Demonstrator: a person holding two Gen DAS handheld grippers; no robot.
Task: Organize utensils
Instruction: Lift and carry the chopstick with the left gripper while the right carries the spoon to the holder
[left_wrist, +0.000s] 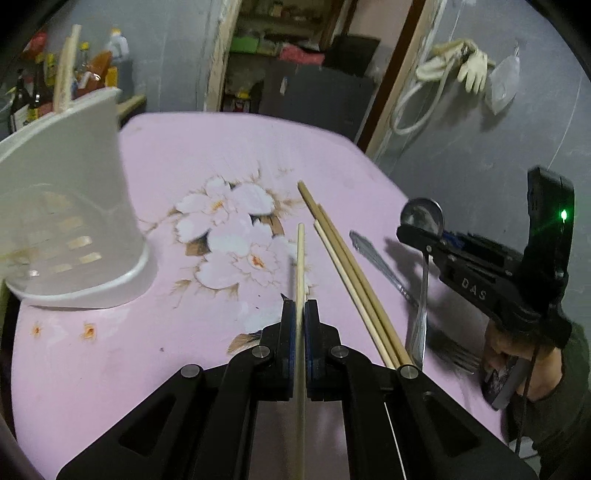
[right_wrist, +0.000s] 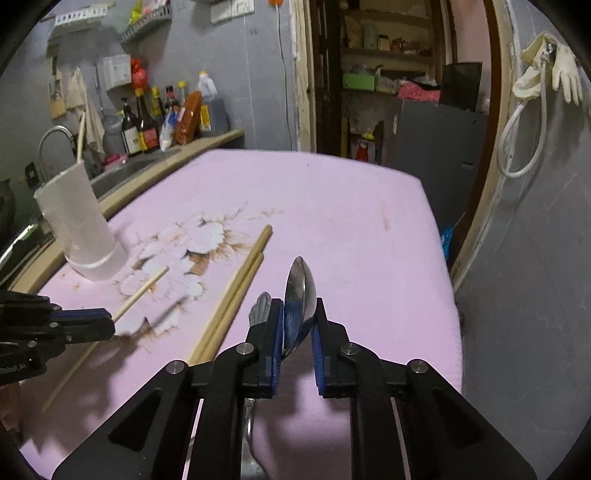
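Two tools each hold one thing: left tool (left_wrist: 300, 314) pinches a chopstick (left_wrist: 300, 258), right tool (right_wrist: 297, 325) a spoon (right_wrist: 301, 291). Next, both go into the white holder (left_wrist: 74, 206) at ten o'clock on the worktop (left_wrist: 221, 155).

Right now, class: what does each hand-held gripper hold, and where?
Left hand-held gripper: a chopstick, gripped around mid-length. Right hand-held gripper: a spoon, at its bowl.
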